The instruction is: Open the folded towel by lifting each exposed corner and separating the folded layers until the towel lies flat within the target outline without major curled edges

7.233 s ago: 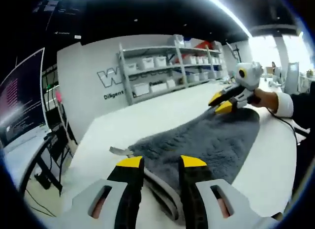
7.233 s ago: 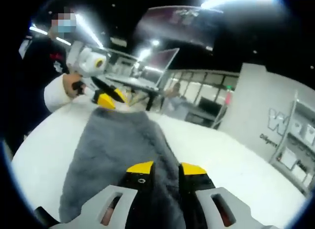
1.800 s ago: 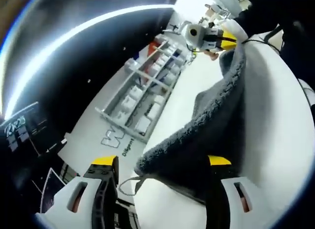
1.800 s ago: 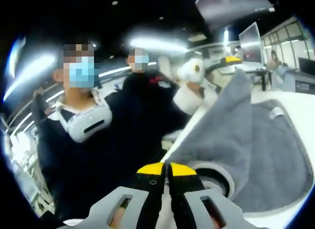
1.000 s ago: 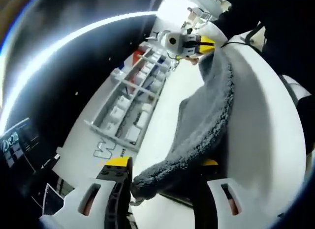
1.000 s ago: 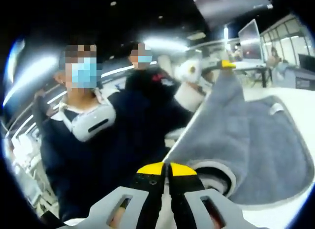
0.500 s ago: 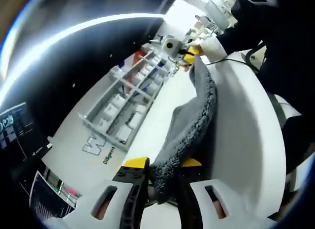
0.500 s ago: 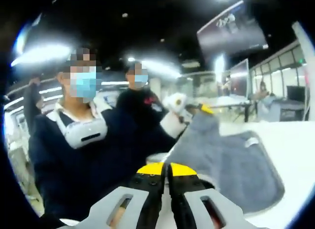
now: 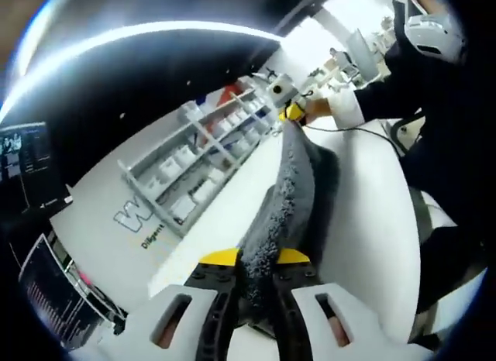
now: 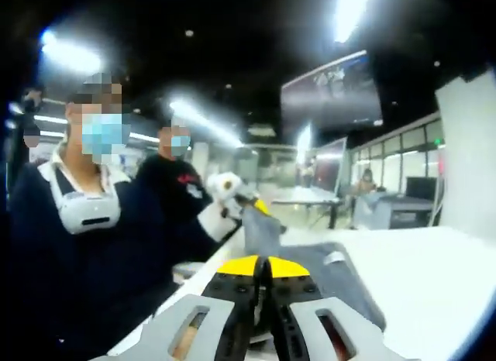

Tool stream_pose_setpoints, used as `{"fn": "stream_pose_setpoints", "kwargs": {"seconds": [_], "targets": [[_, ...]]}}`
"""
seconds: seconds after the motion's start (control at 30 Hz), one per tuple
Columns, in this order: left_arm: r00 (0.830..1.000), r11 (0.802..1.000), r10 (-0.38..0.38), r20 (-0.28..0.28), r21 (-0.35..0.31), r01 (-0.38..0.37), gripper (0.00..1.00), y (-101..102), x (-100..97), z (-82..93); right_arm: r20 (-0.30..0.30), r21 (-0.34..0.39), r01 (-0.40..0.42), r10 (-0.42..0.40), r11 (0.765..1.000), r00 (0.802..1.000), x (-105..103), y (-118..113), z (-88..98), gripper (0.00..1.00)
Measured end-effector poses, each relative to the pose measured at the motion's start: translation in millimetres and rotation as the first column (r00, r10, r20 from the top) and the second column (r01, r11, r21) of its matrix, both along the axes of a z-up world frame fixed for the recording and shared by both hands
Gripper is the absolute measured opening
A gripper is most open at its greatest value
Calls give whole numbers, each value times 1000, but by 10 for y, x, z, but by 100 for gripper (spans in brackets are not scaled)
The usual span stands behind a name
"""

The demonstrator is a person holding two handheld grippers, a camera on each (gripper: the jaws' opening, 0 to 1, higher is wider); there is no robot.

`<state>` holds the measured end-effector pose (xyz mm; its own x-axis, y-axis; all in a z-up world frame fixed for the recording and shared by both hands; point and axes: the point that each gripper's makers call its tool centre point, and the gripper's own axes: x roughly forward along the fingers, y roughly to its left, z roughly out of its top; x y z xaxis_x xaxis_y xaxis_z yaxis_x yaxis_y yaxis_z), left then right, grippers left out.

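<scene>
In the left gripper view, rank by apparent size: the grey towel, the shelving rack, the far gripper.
1. Grey towel, though nearness to the camera inflates it.
2. Shelving rack, close behind, so this order is unsure.
3. Far gripper, smallest.

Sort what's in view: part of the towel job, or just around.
Job: towel, left gripper shut on it, right gripper shut on it, table.
Just around: shelves, monitor, desks.
</scene>
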<state>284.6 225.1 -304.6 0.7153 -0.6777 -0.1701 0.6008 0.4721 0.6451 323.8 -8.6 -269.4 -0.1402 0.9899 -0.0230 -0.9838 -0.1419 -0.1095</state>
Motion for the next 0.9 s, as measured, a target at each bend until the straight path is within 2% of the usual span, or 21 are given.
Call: {"fn": "stream_pose_setpoints", "kwargs": {"seconds": [0.17, 0.23, 0.3, 0.43, 0.6, 0.67, 0.9], "targets": [[999, 1000, 5, -47, -11, -5, 9, 2, -6, -38, 16, -1, 25, -25, 1000, 1000, 26, 64, -27, 0], [996, 1000, 4, -84, -24, -6, 8, -4, -21, -59, 54, -18, 35, -34, 999, 998, 39, 111, -104, 0], [995, 999, 2, -104, -34, -5, 8, -10, -35, -64, 55, -49, 36, -33, 998, 998, 41, 143, -170, 0], [995, 999, 23, -95, -35, -26, 7, 2, 10, -52, 70, -78, 40, -35, 996, 997, 49, 209, -260, 0], [987, 992, 126, -103, 15, -125, 7, 105, 228, -150, 61, -155, 71, -62, 985, 996, 127, 250, -456, 0], [984, 990, 142, -107, 31, -139, 7, 114, 282, -195, 68, -187, 110, -99, 976, 993, 210, 259, -542, 0], [980, 984, 165, -115, 80, -156, 7, 113, 324, -282, 85, -289, 117, -96, 950, 992, 286, 300, -815, 0]]}}
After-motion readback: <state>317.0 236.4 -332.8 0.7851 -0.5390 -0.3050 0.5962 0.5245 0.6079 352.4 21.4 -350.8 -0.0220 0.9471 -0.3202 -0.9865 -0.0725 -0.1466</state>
